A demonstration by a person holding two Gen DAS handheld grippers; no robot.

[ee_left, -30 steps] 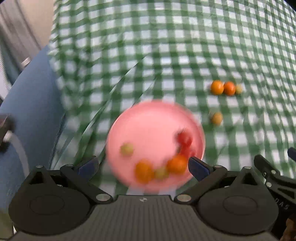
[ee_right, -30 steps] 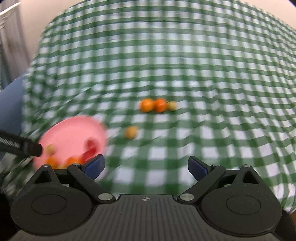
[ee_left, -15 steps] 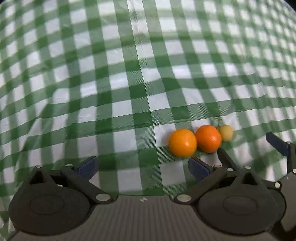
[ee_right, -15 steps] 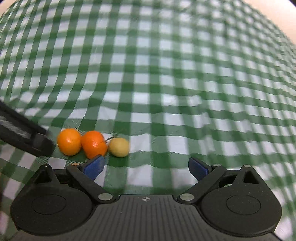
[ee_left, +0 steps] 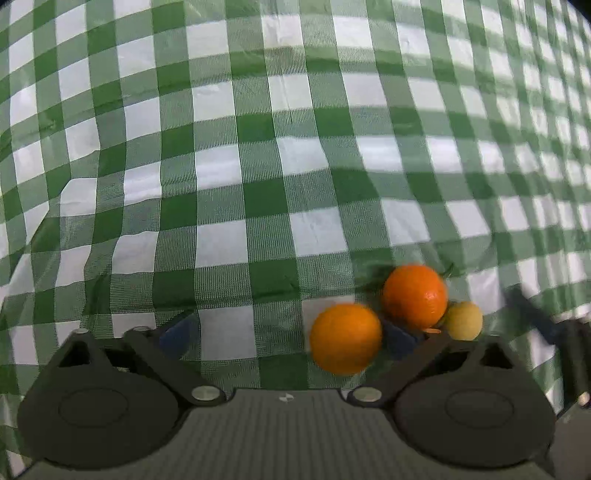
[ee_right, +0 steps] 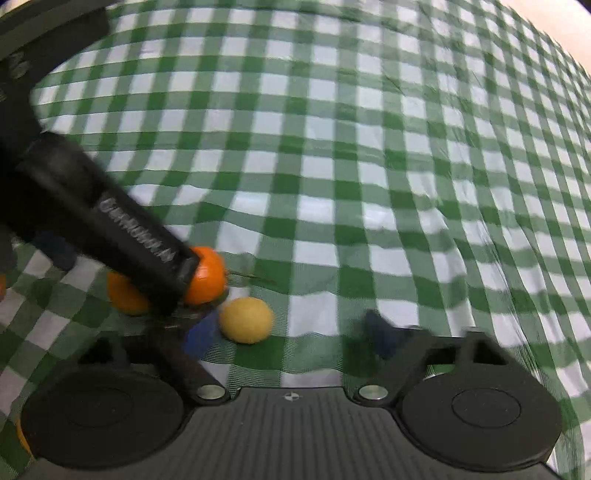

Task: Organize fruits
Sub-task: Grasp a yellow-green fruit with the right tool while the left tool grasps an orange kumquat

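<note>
— Lying where, the fruit?

— Resting on the checked cloth (ee_left: 258, 166) covering the surface: a yellow fruit (ee_right: 246, 320), with the far orange (ee_left: 413, 297) touching it on its left and the near orange (ee_left: 345, 338) just past that one.

— Doing what, the left hand-held gripper (ee_left: 288, 336)?

— Standing spread, jaws having just been closing, straddling the near orange. Pad on the yellow fruit's side sitting right at the orange, other pad well apart from it.

— And the right hand-held gripper (ee_right: 291, 332)?

— Gaping too, jaws having just been closing, bracketing the yellow fruit. One pad sitting just beside it, the other blurred and apart. Pinching nothing.

— Crowding anywhere?

— Just left of the yellow fruit, with a left finger crossing over both oranges.

— Leaving room?

— Stretching bare beyond and to the right of the yellow fruit, nothing but cloth. Cloth edge curving far off to the upper right, meeting a pale wall (ee_right: 569, 22).
</note>
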